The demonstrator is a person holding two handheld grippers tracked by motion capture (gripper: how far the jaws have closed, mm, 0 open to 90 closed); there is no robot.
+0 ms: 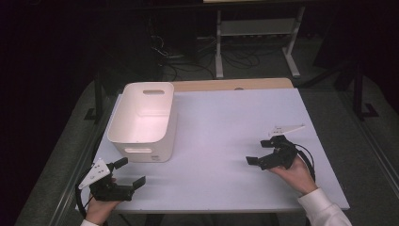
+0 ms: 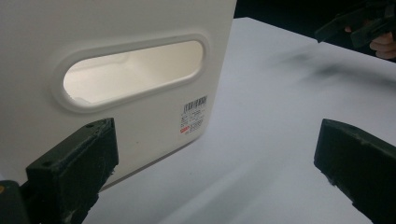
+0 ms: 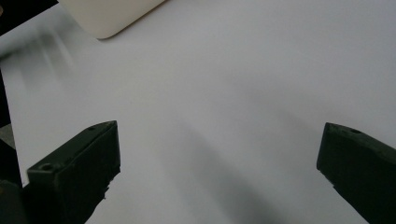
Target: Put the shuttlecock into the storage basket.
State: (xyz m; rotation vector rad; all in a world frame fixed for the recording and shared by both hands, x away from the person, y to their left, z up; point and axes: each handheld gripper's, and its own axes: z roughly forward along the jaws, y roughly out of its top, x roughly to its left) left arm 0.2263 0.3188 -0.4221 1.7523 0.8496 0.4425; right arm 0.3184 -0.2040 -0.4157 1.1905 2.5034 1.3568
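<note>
White plastic bin (image 1: 141, 122) with slotted handle just ahead of left gripper (image 1: 129, 173), jaws wide apart, nothing between, right gripper (image 1: 263, 151) well apart across white table (image 1: 226, 141), jaws likewise spread, empty.

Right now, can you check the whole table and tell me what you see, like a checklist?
Surface: white table, bare around the bin.
Job's things: white bin upright at the left, handle slots in its end walls; nothing seen inside.
Clutter: nothing seen.
Grippers: left gripper open near the bin's front end; right gripper open over bare table; both hold nothing.
Cables: one trails from each gripper; more lie on the floor behind.
Surroundings: dark room, white frame legs beyond the table.
</note>
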